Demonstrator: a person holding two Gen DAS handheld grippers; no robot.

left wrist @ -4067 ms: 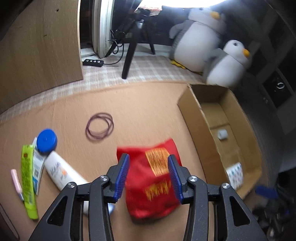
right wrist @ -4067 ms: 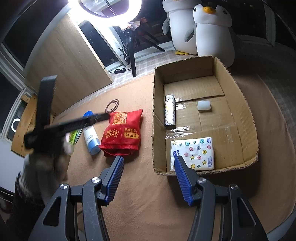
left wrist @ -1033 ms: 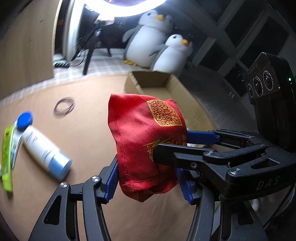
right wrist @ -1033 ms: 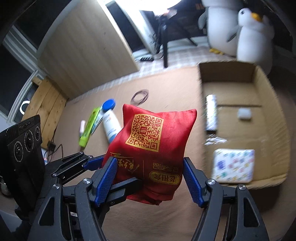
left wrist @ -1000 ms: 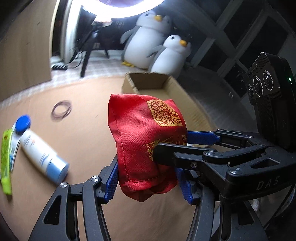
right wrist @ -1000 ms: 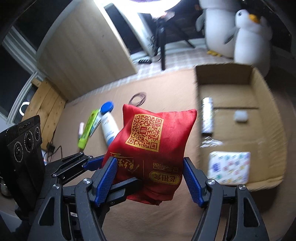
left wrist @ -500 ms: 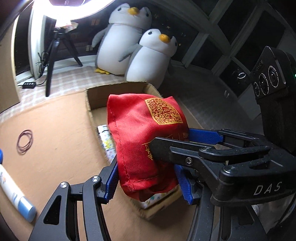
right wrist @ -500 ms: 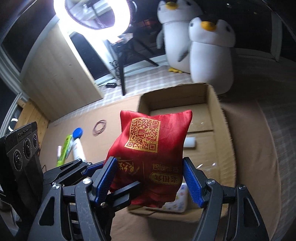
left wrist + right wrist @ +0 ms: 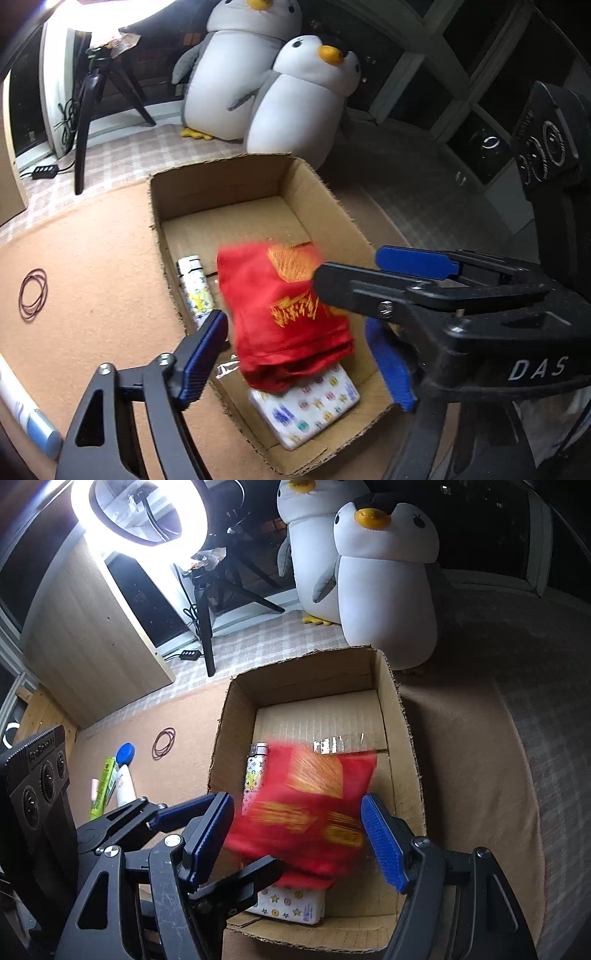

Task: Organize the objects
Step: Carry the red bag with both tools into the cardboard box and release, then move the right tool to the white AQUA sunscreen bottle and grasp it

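Now red pouch (image 9: 284,314) lies loose between left hand-held gripper (image 9: 299,363) pads.

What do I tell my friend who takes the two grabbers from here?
Left gripper: open. Its jaws have just been opening, and the red fabric pouch with gold print is loose between them.
Right gripper: open, on either side of the same pouch without pressing it.
Pouch: blurred, apparently dropping into the brown cardboard box.
Done: the star-patterned tissue pack and the small white patterned cylinder are in the box.
Left: the white bottle with blue cap, green tube, pink stick and dark rubber bands lie outside.
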